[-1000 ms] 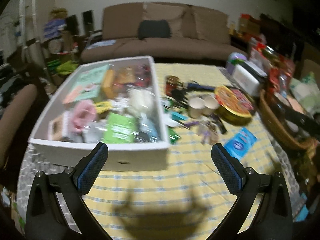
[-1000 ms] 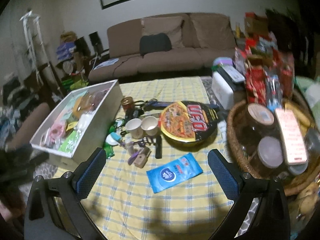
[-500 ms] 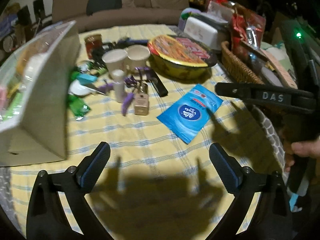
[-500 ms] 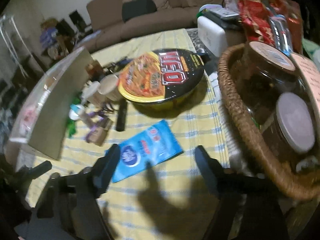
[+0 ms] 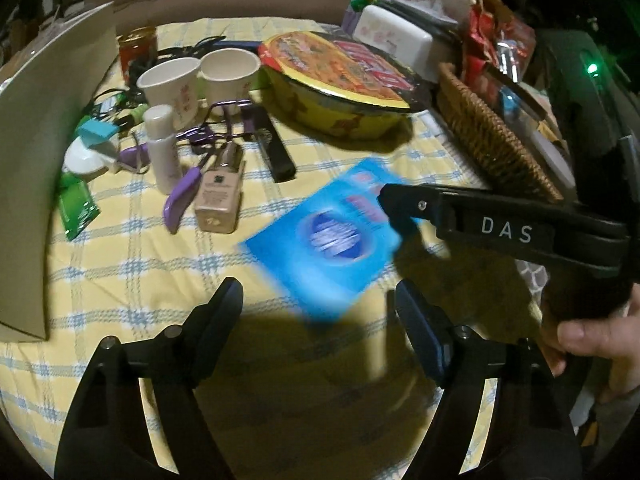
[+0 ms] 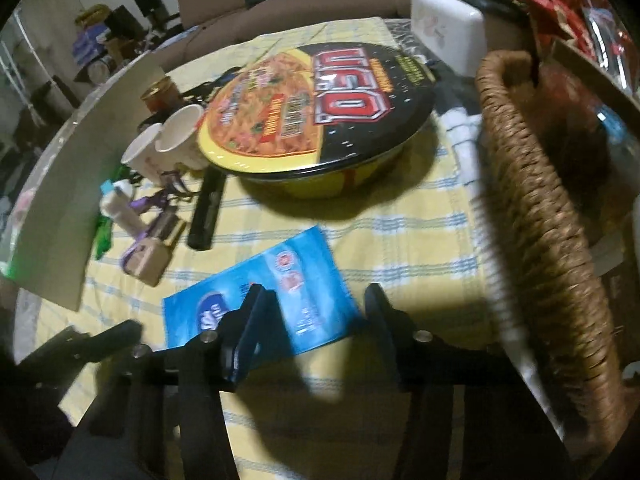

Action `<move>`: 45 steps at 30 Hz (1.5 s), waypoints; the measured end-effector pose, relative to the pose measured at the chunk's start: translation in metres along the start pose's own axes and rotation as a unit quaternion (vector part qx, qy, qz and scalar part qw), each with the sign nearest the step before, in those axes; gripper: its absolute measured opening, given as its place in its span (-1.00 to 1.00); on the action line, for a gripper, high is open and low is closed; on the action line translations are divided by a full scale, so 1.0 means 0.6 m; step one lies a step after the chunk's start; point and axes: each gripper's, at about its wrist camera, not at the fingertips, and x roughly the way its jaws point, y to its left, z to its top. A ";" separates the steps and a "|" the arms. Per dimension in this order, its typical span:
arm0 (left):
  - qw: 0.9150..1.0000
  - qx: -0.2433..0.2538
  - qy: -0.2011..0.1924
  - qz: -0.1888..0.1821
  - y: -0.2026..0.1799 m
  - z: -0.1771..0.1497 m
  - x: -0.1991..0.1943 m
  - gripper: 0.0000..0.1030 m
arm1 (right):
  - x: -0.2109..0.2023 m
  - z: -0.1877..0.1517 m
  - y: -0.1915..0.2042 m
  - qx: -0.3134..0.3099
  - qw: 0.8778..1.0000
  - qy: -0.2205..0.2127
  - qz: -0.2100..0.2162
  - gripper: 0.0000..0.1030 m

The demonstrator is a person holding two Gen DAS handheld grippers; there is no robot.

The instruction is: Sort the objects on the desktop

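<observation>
Only 2 paper cups (image 5: 198, 76); 1 blue packet (image 5: 320, 242)

- Right gripper (image 6: 314, 302): jaws closing, pads not yet pressing; blue wipes packet (image 6: 260, 292) lies flat between and beyond the fingertips.
- Ahead: UFO instant-noodle bowl (image 6: 320, 108).
- Ahead left: two paper cups (image 6: 164, 144), black tube (image 6: 206, 210).
- Right: wicker basket (image 6: 532, 208).

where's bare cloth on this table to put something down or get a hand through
Bare yellow checked tablecloth lies between the white box wall and the blue tissue packet, and nearer the camera below that packet. A narrower strip runs between the packet and the brown woven basket. Crowded: the cups, bottles and cables beside the round noodle bowl.
</observation>
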 end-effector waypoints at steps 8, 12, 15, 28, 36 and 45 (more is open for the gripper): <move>1.000 -0.013 0.002 -0.004 0.031 -0.012 -0.020 -0.07 | -0.025 -0.031 0.027 0.011 0.995 0.015 0.100 -0.70; 1.000 -0.025 0.007 -0.016 0.049 -0.019 -0.038 -0.38 | -0.042 -0.039 0.053 0.007 0.991 0.011 0.131 -0.77; 1.000 -0.020 0.018 -0.015 0.050 -0.024 -0.042 -0.39 | -0.055 -0.038 0.086 -0.012 0.992 0.002 0.125 -0.77; 0.998 -0.048 0.021 -0.030 0.053 -0.007 -0.023 0.18 | -0.005 -0.011 0.003 0.044 0.998 -0.006 0.034 -0.31; 0.997 -0.041 0.023 -0.057 0.059 -0.010 -0.024 -0.44 | 0.008 -0.037 0.087 -0.024 0.993 0.038 0.110 -0.76; 0.992 -0.089 0.013 -0.090 0.105 -0.026 -0.062 -0.23 | -0.009 -0.048 0.146 -0.050 0.990 0.028 0.126 -0.81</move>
